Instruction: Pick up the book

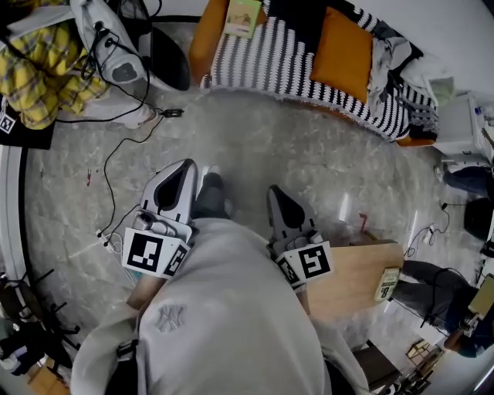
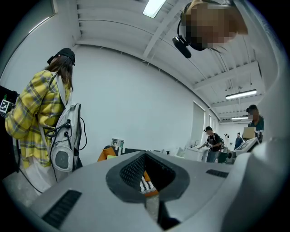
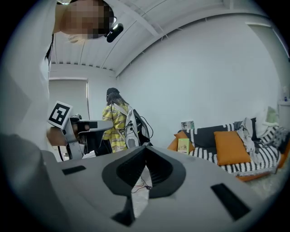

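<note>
Leaning upright on the sofa (image 1: 202,46), the book (image 1: 242,17) lies well ahead across the floor, roughly centred between the left tool (image 1: 187,167) and right tool (image 1: 277,193), both closed and empty

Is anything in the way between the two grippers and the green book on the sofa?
Nothing visible blocks it. Only bare grey marble floor lies between the left gripper, the right gripper and the small green book on the orange sofa. A thin black cable lies off to the left.
</note>
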`<action>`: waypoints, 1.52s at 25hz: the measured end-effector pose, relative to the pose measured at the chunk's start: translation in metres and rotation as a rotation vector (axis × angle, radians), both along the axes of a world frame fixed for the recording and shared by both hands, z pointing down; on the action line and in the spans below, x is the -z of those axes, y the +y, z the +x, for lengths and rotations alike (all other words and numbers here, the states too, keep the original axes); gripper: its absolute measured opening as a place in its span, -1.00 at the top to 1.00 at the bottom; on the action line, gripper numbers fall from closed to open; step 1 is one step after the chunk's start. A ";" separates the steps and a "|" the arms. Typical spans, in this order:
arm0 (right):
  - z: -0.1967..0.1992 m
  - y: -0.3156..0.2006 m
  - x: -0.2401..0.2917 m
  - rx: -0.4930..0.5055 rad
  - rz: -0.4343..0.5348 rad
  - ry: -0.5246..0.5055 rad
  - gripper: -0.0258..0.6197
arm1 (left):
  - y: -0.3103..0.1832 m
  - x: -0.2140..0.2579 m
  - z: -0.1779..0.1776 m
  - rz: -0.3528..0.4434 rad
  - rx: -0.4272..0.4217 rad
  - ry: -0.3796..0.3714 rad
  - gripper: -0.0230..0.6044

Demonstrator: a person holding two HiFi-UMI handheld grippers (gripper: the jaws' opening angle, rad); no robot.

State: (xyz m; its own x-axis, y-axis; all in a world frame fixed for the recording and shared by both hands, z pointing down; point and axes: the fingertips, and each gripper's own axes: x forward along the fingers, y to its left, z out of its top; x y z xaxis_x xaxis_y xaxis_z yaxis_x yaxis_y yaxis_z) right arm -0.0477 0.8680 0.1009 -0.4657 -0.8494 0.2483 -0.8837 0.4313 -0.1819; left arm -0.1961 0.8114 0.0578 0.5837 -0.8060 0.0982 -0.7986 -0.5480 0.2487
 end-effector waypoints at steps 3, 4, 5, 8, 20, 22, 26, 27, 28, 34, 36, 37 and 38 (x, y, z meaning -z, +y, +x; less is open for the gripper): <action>-0.001 -0.016 0.008 -0.038 -0.006 0.005 0.87 | -0.018 0.009 -0.001 0.007 -0.022 0.008 0.90; -0.003 -0.021 0.013 -0.048 0.000 0.002 0.86 | -0.023 0.012 -0.002 0.012 -0.030 0.011 0.90; -0.006 -0.025 0.016 -0.053 0.004 0.002 0.86 | -0.027 0.015 -0.003 0.018 -0.037 0.013 0.90; -0.012 -0.034 0.017 -0.053 0.005 0.009 0.86 | -0.040 0.019 -0.009 0.029 -0.049 0.021 0.90; -0.050 -0.080 0.005 -0.059 0.026 0.043 0.86 | -0.087 0.001 -0.062 0.050 -0.014 0.045 0.90; -0.045 -0.090 0.009 -0.070 0.031 0.052 0.86 | -0.100 0.004 -0.060 0.052 -0.017 0.053 0.90; -0.025 -0.114 0.020 -0.102 0.026 0.045 0.86 | -0.123 0.017 -0.041 0.065 -0.047 0.064 0.90; -0.026 -0.118 0.022 -0.107 0.032 0.043 0.86 | -0.125 0.018 -0.041 0.070 -0.055 0.063 0.90; -0.028 -0.120 0.023 -0.109 0.038 0.042 0.86 | -0.126 0.018 -0.042 0.072 -0.060 0.063 0.90; -0.037 -0.124 0.015 -0.117 0.017 0.038 0.86 | -0.135 0.014 -0.046 0.066 -0.082 0.059 0.90; -0.037 -0.125 0.012 -0.123 0.010 0.037 0.87 | -0.139 0.011 -0.045 0.060 -0.092 0.054 0.90; -0.036 -0.126 0.011 -0.128 0.008 0.036 0.86 | -0.141 0.009 -0.044 0.054 -0.097 0.051 0.90; -0.034 -0.127 0.010 -0.135 0.006 0.034 0.86 | -0.142 0.006 -0.043 0.047 -0.101 0.049 0.90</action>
State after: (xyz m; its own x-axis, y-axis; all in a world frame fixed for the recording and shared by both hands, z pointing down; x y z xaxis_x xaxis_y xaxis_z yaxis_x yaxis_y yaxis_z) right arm -0.0822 0.7409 0.0910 -0.3382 -0.9054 0.2567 -0.9395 0.3089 -0.1483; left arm -0.2390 0.6690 0.0514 0.6654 -0.7458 0.0313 -0.7263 -0.6372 0.2578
